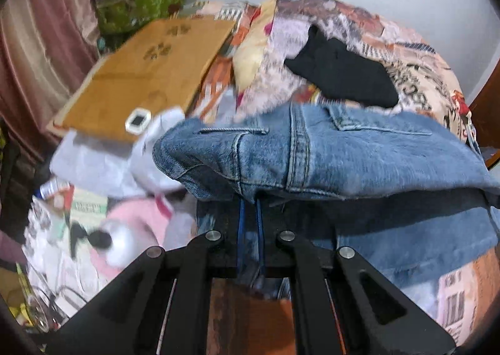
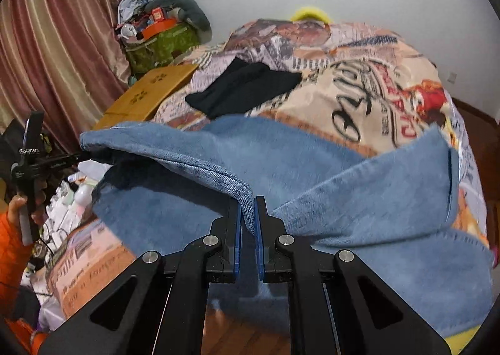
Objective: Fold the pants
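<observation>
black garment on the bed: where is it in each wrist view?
Left wrist: black garment upper right of centre, just above the jeans.
Right wrist: upper centre-left, beyond the jeans.
Shared landmark: cardboard box to its left.

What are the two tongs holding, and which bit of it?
Both hold the blue jeans. The left tongs pinch the edge by a seam; the right tongs pinch a folded edge.

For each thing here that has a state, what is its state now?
Jeans: lifted above the bed, held at two spots.
Left gripper: shut on jeans.
Right gripper: shut on jeans.
Black garment: lying flat on the bed.
Cardboard: flat, beside the bed.
</observation>
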Demonstrator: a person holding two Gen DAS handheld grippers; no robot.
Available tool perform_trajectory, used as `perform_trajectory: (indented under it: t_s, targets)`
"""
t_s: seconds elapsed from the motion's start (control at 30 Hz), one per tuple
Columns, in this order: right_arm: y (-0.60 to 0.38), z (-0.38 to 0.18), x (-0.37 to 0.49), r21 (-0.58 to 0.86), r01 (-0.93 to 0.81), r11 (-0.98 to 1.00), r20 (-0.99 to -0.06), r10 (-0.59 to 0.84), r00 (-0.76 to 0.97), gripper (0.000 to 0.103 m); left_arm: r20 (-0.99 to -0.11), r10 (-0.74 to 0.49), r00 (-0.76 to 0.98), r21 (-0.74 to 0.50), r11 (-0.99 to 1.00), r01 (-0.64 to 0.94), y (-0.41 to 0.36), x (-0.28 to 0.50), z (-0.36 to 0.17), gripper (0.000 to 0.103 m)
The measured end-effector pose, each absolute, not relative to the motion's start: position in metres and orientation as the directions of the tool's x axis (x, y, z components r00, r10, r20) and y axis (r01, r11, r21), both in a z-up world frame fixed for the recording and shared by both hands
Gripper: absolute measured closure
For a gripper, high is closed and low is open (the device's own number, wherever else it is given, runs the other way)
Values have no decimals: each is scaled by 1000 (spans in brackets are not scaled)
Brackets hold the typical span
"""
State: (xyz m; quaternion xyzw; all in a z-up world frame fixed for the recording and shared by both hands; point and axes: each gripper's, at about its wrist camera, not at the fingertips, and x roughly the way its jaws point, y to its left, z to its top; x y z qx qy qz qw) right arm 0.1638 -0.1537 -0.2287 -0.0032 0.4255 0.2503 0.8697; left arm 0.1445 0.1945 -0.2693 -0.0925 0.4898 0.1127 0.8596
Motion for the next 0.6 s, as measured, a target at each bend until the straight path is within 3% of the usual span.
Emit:
perform_trajectory:
  t_s: [0.23,0.43,0.5,0.57,0.6]
  targets:
    - [-155,-232,155,229,-424,876,-765,431,478,94,-907,98,411,-24,959,-281,183,128,-298,96]
    - [-156,-224,151,229,-424,876,-768,430,474,91,-886,100,454,-25,965,-261,176,118,-269,92]
    - [-158,-222,150,239,-416,877,-765,434,476,90,-873,106,475,-24,965,-260,174,119,-256,79]
    - [-161,-219,149,246,-409,879,-760,437,481,90,-855,112,507,-28,965,-262,172,122,-243,47]
    - [-162,-216,148,250,-407,879,-757,440,484,88,-847,114,519,-30,965,-261,170,124,-237,43]
